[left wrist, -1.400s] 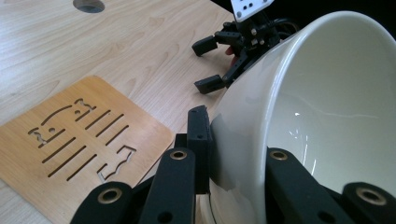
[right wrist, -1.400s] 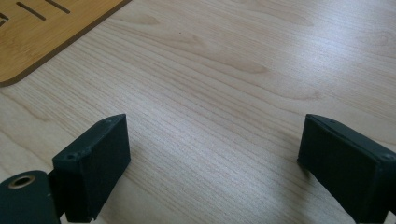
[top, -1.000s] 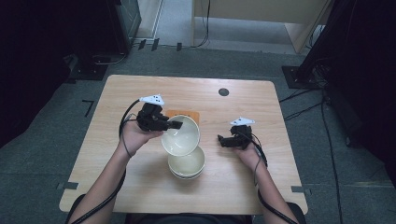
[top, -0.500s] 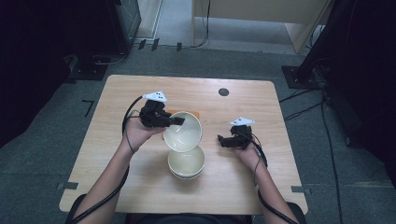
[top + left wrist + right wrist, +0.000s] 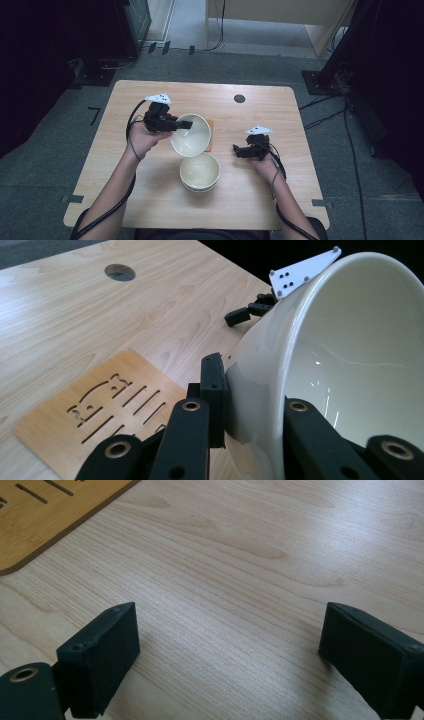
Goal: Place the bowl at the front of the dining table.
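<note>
right now the left gripper (image 5: 172,124) has its jaws clamped on the rim of a tilted white bowl (image 5: 191,135), held above the stacked bowls (image 5: 199,172). right gripper (image 5: 241,151) rests, jaws open. next, probably, lowering it level onto the wooden trivet (image 5: 100,407).

I sit at a light wooden table (image 5: 260,200) on grey carpet floor (image 5: 50,165). Dark equipment racks (image 5: 100,30) flank me; a pale cabinet (image 5: 280,20) stands ahead; cables (image 5: 325,117) trail.

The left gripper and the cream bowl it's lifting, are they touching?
Touching. In the left gripper view the left gripper pinches the tilted bowl's rim, one jaw pressed flat on the outer wall, the other inside.
</note>
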`<state>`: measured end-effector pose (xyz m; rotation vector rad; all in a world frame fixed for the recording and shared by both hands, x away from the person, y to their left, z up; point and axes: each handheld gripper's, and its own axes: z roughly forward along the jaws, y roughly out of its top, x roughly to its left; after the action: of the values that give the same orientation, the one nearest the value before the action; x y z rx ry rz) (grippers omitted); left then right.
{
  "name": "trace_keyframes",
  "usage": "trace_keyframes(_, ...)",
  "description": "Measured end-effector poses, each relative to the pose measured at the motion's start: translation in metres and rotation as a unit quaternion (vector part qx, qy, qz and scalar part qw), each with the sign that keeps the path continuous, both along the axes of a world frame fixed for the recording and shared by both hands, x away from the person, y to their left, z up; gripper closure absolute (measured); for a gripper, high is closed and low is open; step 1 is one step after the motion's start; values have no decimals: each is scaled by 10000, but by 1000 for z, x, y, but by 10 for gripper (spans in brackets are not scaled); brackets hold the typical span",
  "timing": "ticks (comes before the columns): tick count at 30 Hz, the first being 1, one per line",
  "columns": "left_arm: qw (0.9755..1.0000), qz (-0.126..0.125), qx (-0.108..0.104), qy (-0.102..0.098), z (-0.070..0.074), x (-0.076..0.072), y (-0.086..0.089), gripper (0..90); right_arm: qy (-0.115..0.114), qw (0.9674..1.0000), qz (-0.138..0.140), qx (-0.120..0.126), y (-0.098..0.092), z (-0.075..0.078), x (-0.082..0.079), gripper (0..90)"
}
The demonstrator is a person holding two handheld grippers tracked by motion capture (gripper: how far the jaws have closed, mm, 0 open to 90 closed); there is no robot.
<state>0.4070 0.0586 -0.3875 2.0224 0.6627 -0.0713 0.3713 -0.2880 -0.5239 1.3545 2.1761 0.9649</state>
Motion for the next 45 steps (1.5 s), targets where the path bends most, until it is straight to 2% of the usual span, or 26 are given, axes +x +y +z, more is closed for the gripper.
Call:
trace_keyframes(11, 9999, 64, 100, 9, -5, 7, 1, 813, -1, 10000, 3, -2, 0, 0, 0, 85)
trace_keyframes(19, 9996, 204, 140, 106, -16, 17, 7, 813, -11, 10000, 41, -2, 0, 0, 1, 85)
trace_keyframes(25, 9994, 288, 191, 87, -23, 23, 8, 813, -2, 10000, 58, -2, 0, 0, 1, 84)
trace_keyframes(29, 9994, 256, 151, 159, -28, 27, 7, 812, 7, 10000, 87, 7, 0, 0, 2, 84)
trace_keyframes(36, 9992, 268, 219, 178, -33, 33, 4, 813, 9, 10000, 95, 11, 0, 0, 2, 84)
trace_keyframes(39, 9989, 291, 342, 135, -33, 38, 1, 813, 13, 9999, 100, 4, 0, 0, 2, 84)
trace_keyframes(45, 9990, 252, 349, 97, -32, 45, -6, 813, 28, 9999, 99, 14, 1, 0, 2, 84)
